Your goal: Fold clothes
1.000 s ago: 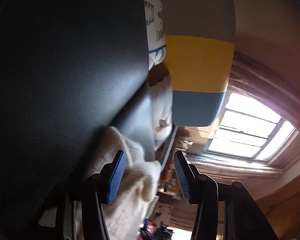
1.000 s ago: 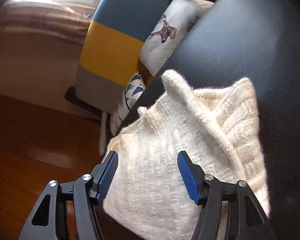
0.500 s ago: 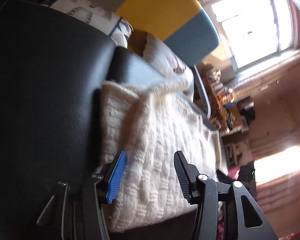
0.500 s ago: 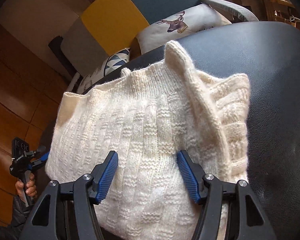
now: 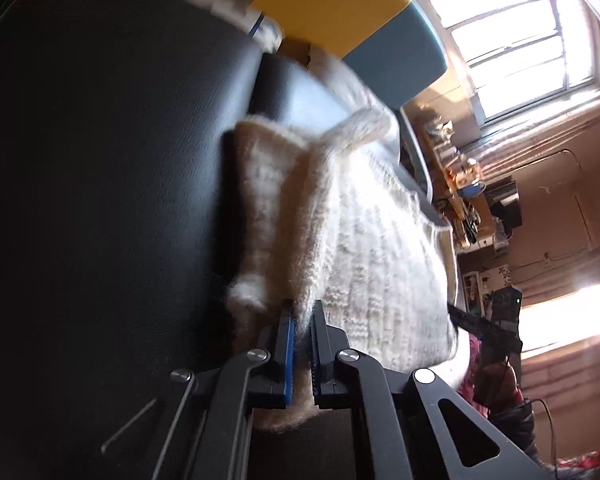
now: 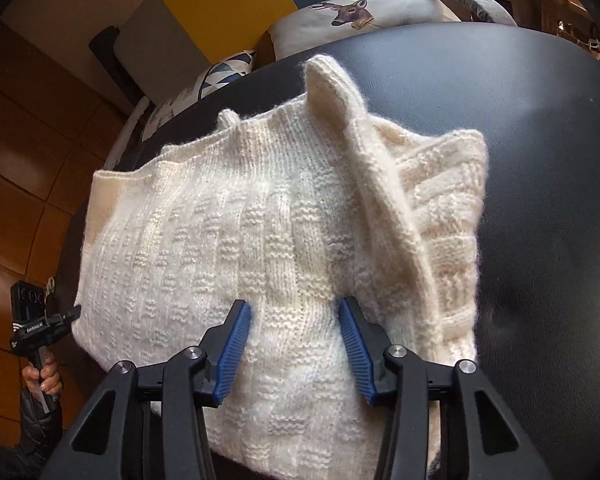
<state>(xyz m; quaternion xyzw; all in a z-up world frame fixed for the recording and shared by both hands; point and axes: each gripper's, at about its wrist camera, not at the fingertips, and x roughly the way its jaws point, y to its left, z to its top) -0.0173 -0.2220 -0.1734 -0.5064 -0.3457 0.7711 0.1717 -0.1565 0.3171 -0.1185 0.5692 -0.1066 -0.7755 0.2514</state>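
A cream knit sweater [image 6: 260, 240] lies folded on a black leather seat [image 6: 540, 140], with one ridge of fabric [image 6: 380, 184] standing up along its right half. My right gripper [image 6: 294, 316] hovers open over the sweater's near edge, and knit shows between its blue pads [image 6: 236, 344]. My left gripper [image 5: 300, 312] is shut on the sweater [image 5: 360, 240], pinching an edge fold between its pads. In the right wrist view the left gripper [image 6: 74, 314] sits at the sweater's left edge, held by a hand [image 6: 42, 376].
Behind the seat stands a chair with yellow, teal and grey panels [image 6: 220, 8], holding a deer-print cushion [image 6: 360, 12] and a triangle-print cushion [image 6: 224, 72]. Wooden floor [image 6: 28, 140] lies to the left. A bright window [image 5: 520, 32] and cluttered shelves [image 5: 468, 200] are on the right.
My left gripper went from open over the sweater to shut on its edge. The right gripper's fingers have drawn a little closer together and dropped nearer the knit.
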